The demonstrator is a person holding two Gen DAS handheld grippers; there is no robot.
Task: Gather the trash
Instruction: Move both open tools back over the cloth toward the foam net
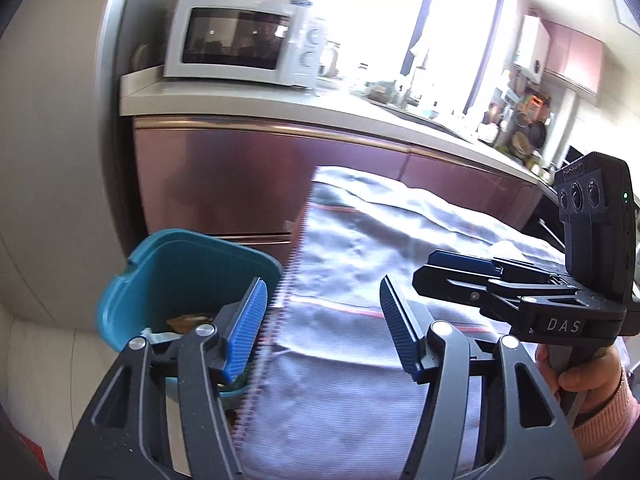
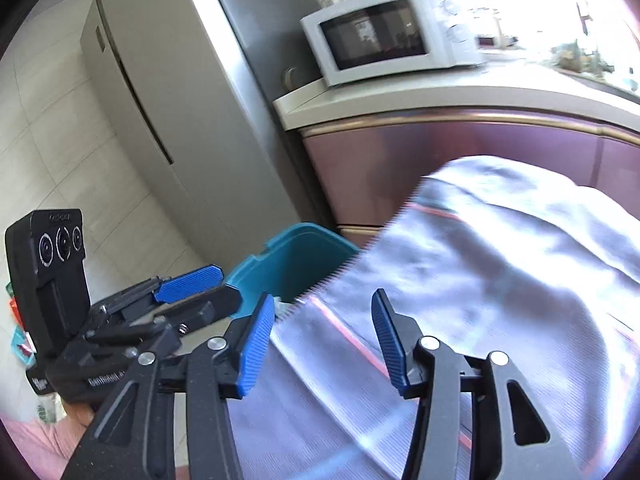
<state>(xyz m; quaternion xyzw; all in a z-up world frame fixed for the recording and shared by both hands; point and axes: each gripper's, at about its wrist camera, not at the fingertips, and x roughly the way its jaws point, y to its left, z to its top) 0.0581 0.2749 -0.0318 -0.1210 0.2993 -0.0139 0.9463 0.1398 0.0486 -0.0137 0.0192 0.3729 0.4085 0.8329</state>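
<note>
The left gripper (image 1: 324,328) stands with its blue pads apart and nothing between them; behind the gap lies only the pale cloth (image 1: 372,264) that covers the table. The right gripper (image 2: 324,340) is likewise spread, its jaws empty, over the same cloth (image 2: 460,320). In the left wrist view the right gripper (image 1: 452,264) shows from the side at the right edge, held by a hand (image 1: 576,372) in a pink sleeve, and how far it gapes cannot be told from that angle.

A teal bin (image 1: 160,280) stands on the floor just beside the left edge of the table, below the cloth's fringed hem. It is upright, its mouth opening upward, and its rim is a rounded rectangle whose long axis runs roughly along the table's edge. Trash (image 1: 188,322) lies at its bottom: a brownish scrap and something pale, too hidden to name. In the right wrist view the bin (image 2: 296,260) sits just off the cloth's near left corner.

Beyond, a white microwave (image 1: 244,40) sits at the left end of a counter (image 1: 256,100) over reddish cabinets (image 1: 248,176), next to a grey fridge (image 2: 168,80).
</note>
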